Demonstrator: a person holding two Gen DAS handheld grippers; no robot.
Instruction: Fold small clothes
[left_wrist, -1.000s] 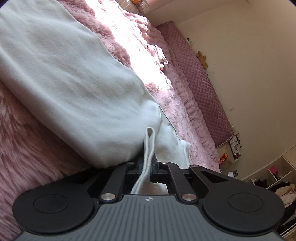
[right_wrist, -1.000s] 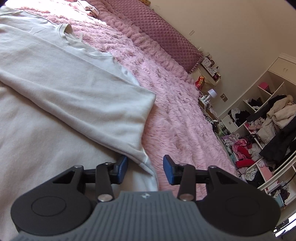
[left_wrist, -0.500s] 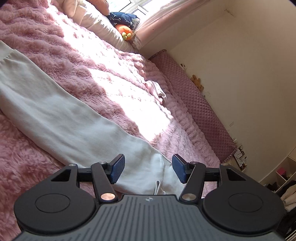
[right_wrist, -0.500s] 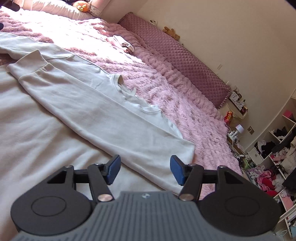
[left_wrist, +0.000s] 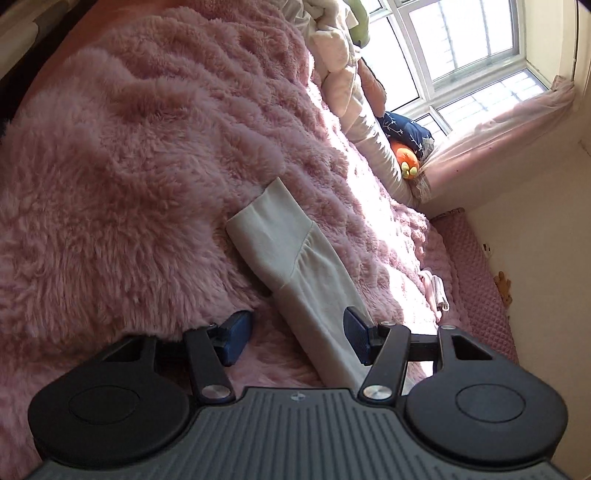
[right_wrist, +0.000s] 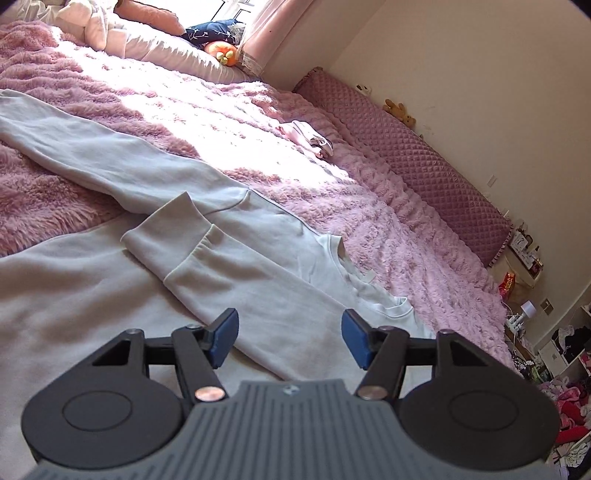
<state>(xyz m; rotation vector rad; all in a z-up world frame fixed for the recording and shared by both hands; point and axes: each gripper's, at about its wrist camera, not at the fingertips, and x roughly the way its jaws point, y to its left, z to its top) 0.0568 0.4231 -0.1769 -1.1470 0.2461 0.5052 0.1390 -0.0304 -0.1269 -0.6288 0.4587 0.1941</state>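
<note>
Left gripper (left_wrist: 297, 338): jaws stood wide apart and clasped nothing; blue pads bare, the left one down against the blanket pile.
Right gripper (right_wrist: 290, 341): jaws had just been opening, wide apart, nothing between the pads; it hung over the sweatshirt without touching it.
Sweatshirt (right_wrist: 74, 295): pale grey, spread flat on the bed, its body below and to the left of the right gripper.
Folded sleeve (right_wrist: 236, 273): lay across the sweatshirt's chest, running from under the right gripper up and left, cuff at the far end.
Other sleeve (left_wrist: 295, 254): stretched out straight over the blanket, passing under the left gripper's right pad and ending ahead of it in a ribbed cuff (left_wrist: 267, 221).
Collar (right_wrist: 343, 258): ahead of the right gripper, slightly right, near the sweatshirt's far edge.
Blanket (left_wrist: 129, 166): pink, shaggy, covering the bed on all sides of both grippers.
Small pink garment (right_wrist: 306, 136): far ahead of the right gripper, well apart from the sweatshirt.
</note>
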